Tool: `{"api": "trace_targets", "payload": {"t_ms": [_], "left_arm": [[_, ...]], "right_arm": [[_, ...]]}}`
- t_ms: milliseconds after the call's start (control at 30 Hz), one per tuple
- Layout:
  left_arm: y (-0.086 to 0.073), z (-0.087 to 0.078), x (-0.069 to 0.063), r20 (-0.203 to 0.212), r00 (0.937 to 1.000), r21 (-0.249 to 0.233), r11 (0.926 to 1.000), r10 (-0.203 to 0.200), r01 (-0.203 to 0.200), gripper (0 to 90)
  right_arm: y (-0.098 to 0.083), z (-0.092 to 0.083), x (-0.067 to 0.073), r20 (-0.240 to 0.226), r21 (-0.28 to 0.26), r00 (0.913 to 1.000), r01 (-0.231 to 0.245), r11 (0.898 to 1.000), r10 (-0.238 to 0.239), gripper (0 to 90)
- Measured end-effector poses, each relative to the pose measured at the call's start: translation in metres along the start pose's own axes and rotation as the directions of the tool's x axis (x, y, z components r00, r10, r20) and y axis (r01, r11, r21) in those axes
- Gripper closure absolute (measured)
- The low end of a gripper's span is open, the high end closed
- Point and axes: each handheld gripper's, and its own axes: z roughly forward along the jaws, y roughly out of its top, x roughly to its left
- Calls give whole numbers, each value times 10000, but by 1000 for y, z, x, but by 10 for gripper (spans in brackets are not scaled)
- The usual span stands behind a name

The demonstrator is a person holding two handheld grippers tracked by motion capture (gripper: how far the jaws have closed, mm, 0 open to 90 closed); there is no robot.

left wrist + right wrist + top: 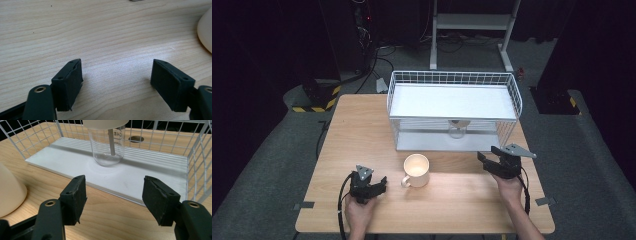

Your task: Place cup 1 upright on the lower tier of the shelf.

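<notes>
At centre of right gripper view, glass beaker (107,147) upright on lower rack shelf (150,177), straight beyond right tool (114,195), jaws apart, empty. At lower left of high view, left tool (379,186) also parted, holding nothing. Risks: clipping wire rack (512,95), tipping beaker, nudging cream mug (416,170) alongside.
</notes>
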Motion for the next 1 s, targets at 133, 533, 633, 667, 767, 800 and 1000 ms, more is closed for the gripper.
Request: {"api": "trace_targets", "payload": {"t_ms": [133, 533, 633, 667, 767, 800, 1000], "left_arm": [[0, 0, 0, 0, 10000, -1, 10000, -3, 3, 257], [0, 0, 0, -8, 10000, -11, 10000, -14, 14, 258], [0, 0, 0, -10, 10000, -17, 10000, -20, 20, 258], [0, 0, 0, -8, 10000, -12, 10000, -13, 13, 258], [0, 0, 0, -9, 10000, -15, 10000, -18, 18, 258], [0, 0, 0, -5, 10000, -7, 10000, -7, 7, 258], [0, 0, 0, -6, 10000, -1, 10000, 1, -1, 258]], "right_arm": [[-3, -4, -2, -8, 8, 10000, -74, 10000, 74, 355], [-8, -16, -2, -125, -76, 9999, -49, 10000, 48, 348], [-10, -19, -2, -128, -82, 9999, -60, 9999, 59, 346], [-11, -20, -2, -135, -81, 9999, -103, 9999, 102, 346], [-11, -23, -2, -172, -108, 9998, -126, 9999, 124, 343], [-12, -25, -2, -172, -128, 9998, -143, 9998, 141, 343], [-16, -33, -4, -188, -191, 9995, -255, 9995, 251, 343]]}}
